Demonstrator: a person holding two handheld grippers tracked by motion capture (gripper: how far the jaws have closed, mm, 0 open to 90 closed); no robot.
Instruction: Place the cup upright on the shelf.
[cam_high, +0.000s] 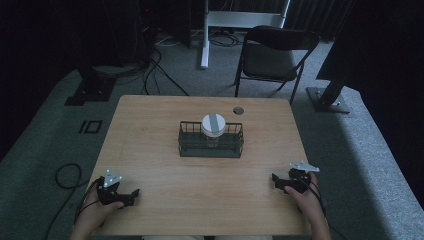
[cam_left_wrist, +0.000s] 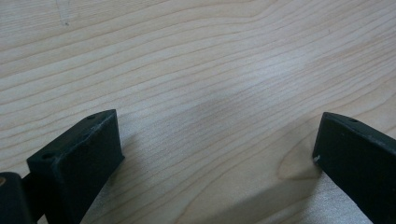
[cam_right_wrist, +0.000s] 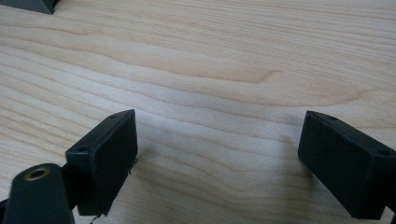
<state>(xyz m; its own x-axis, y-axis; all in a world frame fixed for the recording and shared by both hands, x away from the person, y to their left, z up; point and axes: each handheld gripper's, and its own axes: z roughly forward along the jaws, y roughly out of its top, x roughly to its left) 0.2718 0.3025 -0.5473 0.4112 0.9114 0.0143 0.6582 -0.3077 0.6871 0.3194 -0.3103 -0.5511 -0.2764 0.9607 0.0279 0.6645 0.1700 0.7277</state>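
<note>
Black and held low, the left tool (cam_high: 134, 192) rests at about 7 o'clock on the desk (cam_high: 165, 200), in the person's left hand (cam_high: 100, 207). In the left gripper view its two jaws stand wide apart with bare pale wood between them, so it is open and grips nothing. The right tool (cam_high: 275, 179) is at about 4 o'clock, held by the right hand (cam_high: 307, 197), and it points inward toward the middle of the desk. In the right gripper view its jaws are also spread wide over the wood grain, with nothing between them.

Farther away, near the centre of the desk and a little toward 12 o'clock, stands a dark wire basket (cam_high: 187, 141). Both tools are well apart from it. Inside the basket, around its middle, stands a jar with a white lid (cam_high: 213, 124); a grey strip crosses the lid. The body of the jar is perhaps clear glass, but the picture is too dark to be sure. Beyond the basket, near the far edge at about 1 o'clock, there is a small round hole (cam_high: 238, 110) in the desk. Behind the desk a dark folding chair (cam_high: 272, 55) stands on the grey floor.
</note>
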